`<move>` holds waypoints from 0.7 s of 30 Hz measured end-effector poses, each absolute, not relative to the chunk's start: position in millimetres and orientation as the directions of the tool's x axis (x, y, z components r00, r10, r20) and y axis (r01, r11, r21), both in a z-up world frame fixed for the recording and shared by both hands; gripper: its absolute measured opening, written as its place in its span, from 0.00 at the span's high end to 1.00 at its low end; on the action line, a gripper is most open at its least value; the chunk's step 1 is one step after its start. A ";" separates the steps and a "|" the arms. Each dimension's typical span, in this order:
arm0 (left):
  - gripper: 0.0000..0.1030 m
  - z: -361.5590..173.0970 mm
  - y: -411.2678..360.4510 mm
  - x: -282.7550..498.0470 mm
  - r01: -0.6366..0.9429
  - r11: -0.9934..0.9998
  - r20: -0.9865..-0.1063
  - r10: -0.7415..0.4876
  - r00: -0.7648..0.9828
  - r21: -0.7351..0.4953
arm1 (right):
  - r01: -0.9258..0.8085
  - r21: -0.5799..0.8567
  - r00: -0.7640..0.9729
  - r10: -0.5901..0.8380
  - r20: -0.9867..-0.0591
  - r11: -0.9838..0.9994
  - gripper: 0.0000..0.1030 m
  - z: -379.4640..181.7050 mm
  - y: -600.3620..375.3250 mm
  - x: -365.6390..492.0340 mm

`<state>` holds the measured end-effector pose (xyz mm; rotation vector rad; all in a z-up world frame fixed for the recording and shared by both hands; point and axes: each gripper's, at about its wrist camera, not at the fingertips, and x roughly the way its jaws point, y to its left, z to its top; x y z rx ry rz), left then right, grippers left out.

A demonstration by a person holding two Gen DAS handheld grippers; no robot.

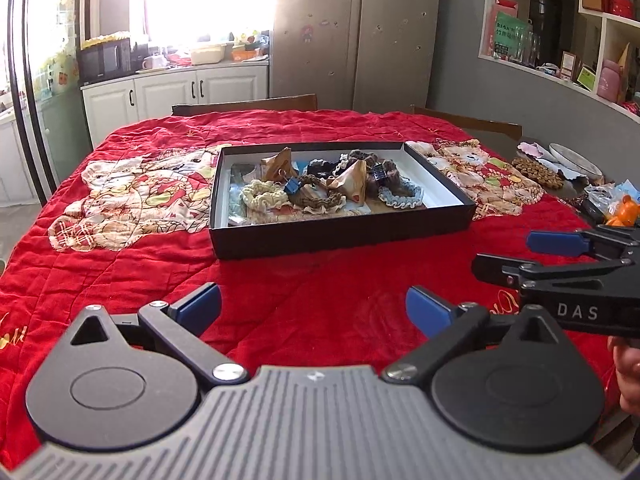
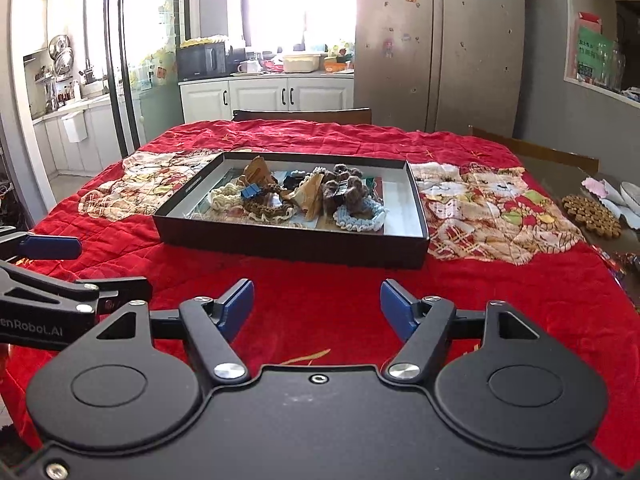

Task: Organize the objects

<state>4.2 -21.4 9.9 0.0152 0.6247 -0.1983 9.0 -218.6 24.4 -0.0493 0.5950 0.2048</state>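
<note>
though both wide, empty hand-held grippers: left (image 1: 313,309), right (image 2: 317,306), black box (image 1: 344,236) well beyond

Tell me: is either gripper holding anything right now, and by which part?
Nothing is held. The left gripper and right gripper are both open over the red quilt, short of the black box.

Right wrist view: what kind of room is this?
Most likely a home kitchen-dining area. A tall fridge and white counter cabinets with a microwave stand behind a table under a red quilted cover, which carries a shallow black box of small items.
</note>
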 end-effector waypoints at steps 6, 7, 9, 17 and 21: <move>0.01 7.8 -22.5 0.2 0.188 0.981 -0.588 -0.181 0.788 -0.050 | -0.198 0.017 0.802 0.172 -0.571 0.980 0.32 20.7 -219.6 2.8; 0.01 6.8 -23.2 -0.4 0.189 0.981 -0.591 -0.181 0.786 -0.048 | -0.198 0.018 0.800 0.172 -0.574 0.980 0.32 19.8 -219.4 2.0; 0.01 5.0 -24.2 -1.0 0.189 0.981 -0.596 -0.179 0.783 -0.047 | -0.199 0.019 0.797 0.173 -0.578 0.980 0.32 18.3 -218.9 0.6; 0.00 -0.2 -23.8 -5.2 0.179 0.982 -0.606 -0.175 0.776 -0.054 | -0.192 0.027 0.791 0.171 -0.587 0.981 0.31 13.4 -219.0 -2.4; 0.00 -2.5 -25.4 -6.3 0.180 0.982 -0.611 -0.173 0.772 -0.052 | -0.191 0.026 0.791 0.170 -0.588 0.981 0.30 12.5 -218.9 -3.4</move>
